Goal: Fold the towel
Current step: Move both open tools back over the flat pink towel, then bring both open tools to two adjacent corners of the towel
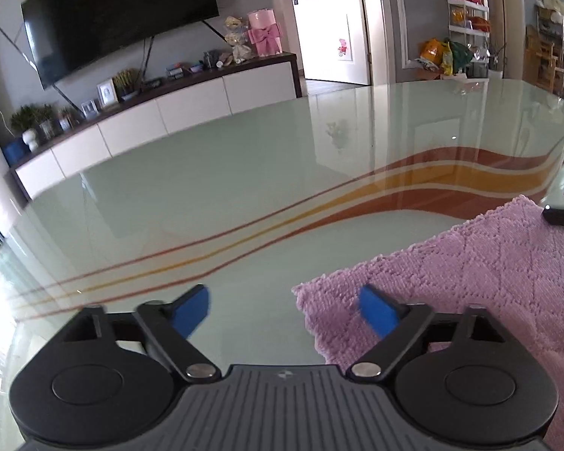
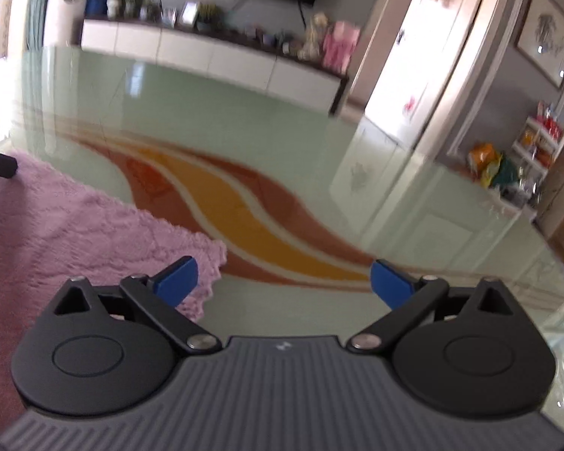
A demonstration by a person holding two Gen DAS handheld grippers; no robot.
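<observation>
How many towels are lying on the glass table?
1. The pink towel lies on the glass table, between the open left claw and open right claw. Its near part is out of view.

A towel (image 1: 470, 282) lies flat on the table (image 1: 206, 195), between two handheld grippers. The left gripper (image 1: 284, 312) sits at the towel's left corner, one finger over the cloth and the other over bare table; the right gripper (image 2: 284, 282) mirrors it at the right corner (each shows at the edge of the other's view). Behind the table, a low cabinet (image 1: 161, 116) runs along the wall beneath a television (image 1: 120, 11).
</observation>
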